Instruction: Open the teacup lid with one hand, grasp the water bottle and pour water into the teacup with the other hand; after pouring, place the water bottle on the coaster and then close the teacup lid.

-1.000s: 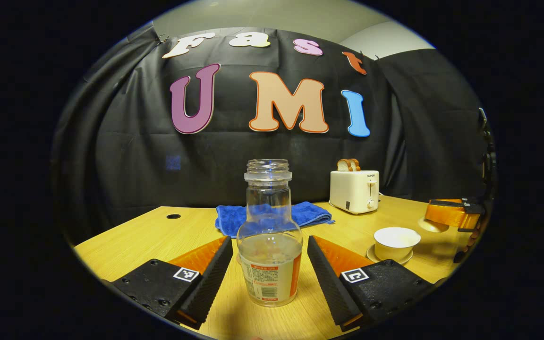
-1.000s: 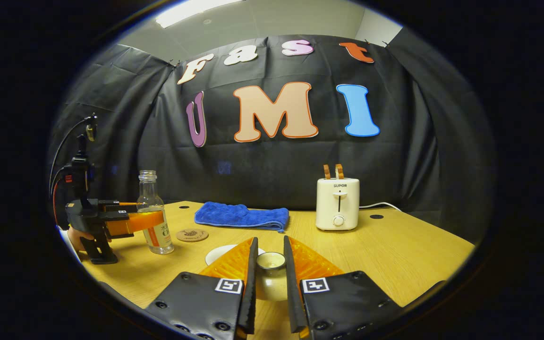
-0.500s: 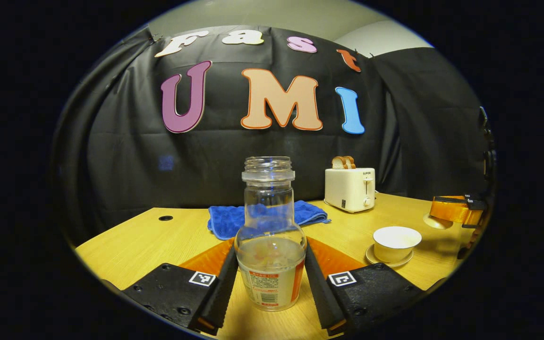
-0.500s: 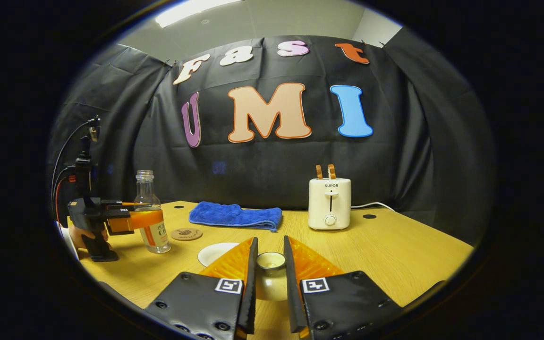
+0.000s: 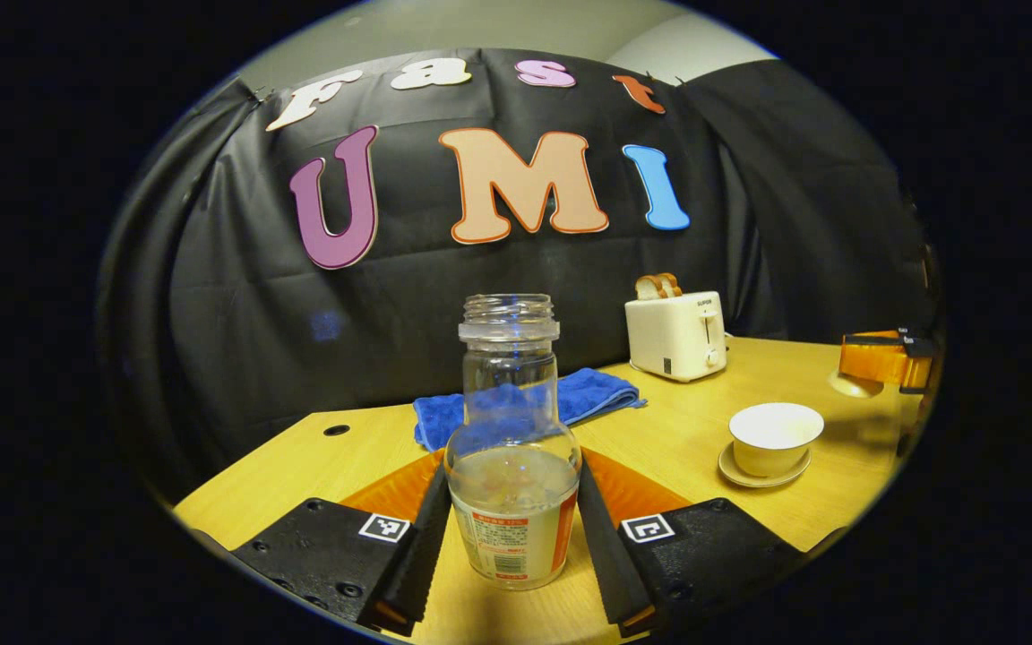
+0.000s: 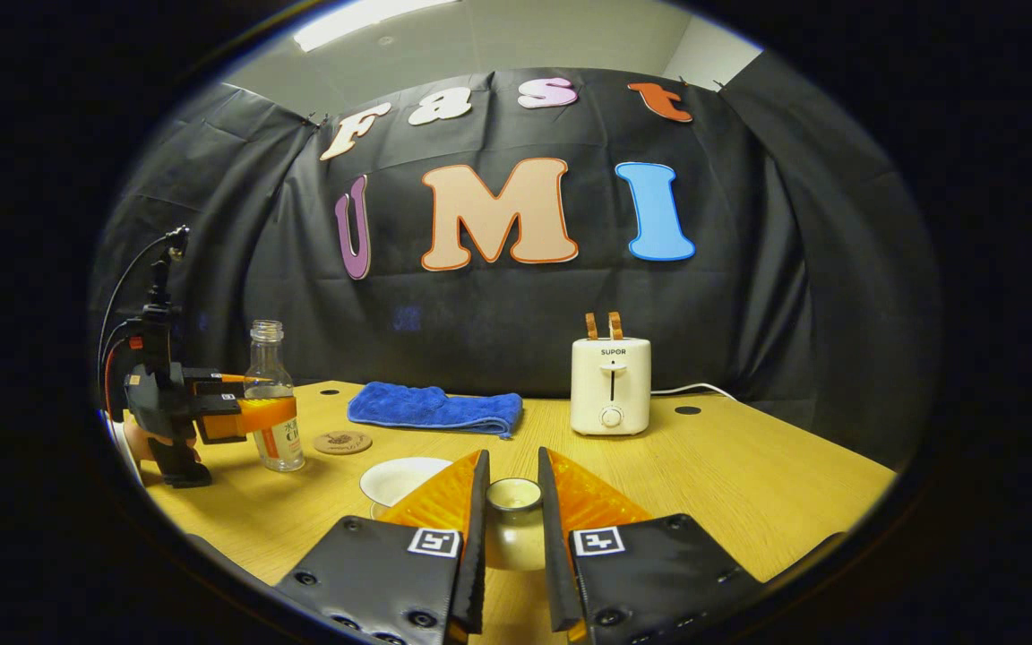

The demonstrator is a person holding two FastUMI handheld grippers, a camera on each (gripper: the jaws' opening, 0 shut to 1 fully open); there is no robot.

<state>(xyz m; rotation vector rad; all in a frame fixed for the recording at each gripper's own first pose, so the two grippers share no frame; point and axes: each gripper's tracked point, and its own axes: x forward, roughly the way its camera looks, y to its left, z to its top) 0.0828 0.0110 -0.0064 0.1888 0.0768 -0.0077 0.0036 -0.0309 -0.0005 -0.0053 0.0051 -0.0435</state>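
A clear uncapped water bottle (image 5: pixel 511 466) with an orange label stands upright between the fingers of my left gripper (image 5: pixel 511 468), which is shut on its lower body. The bottle holds a little water. In the right gripper view, the bottle (image 6: pixel 272 403) and the left gripper (image 6: pixel 243 414) are at the table's left end, beside a round cork coaster (image 6: pixel 342 442). The white teacup (image 5: pixel 776 436) sits uncovered on its saucer (image 5: pixel 762 475). My right gripper (image 6: pixel 511 466) is shut on the knob of the cream teacup lid (image 6: pixel 514 502), held to the right of the cup (image 6: pixel 399 477).
A folded blue towel (image 6: pixel 431 408) lies at the back of the wooden table (image 6: pixel 749 475). A white toaster (image 6: pixel 610 385) with two bread slices stands at the back right. A hand (image 6: pixel 135 443) holds the left gripper near the table's left edge.
The left gripper's fingers went from open around the bottle to shut on it, and its view has tilted. The right gripper with the lid has drifted right, away from the cup.
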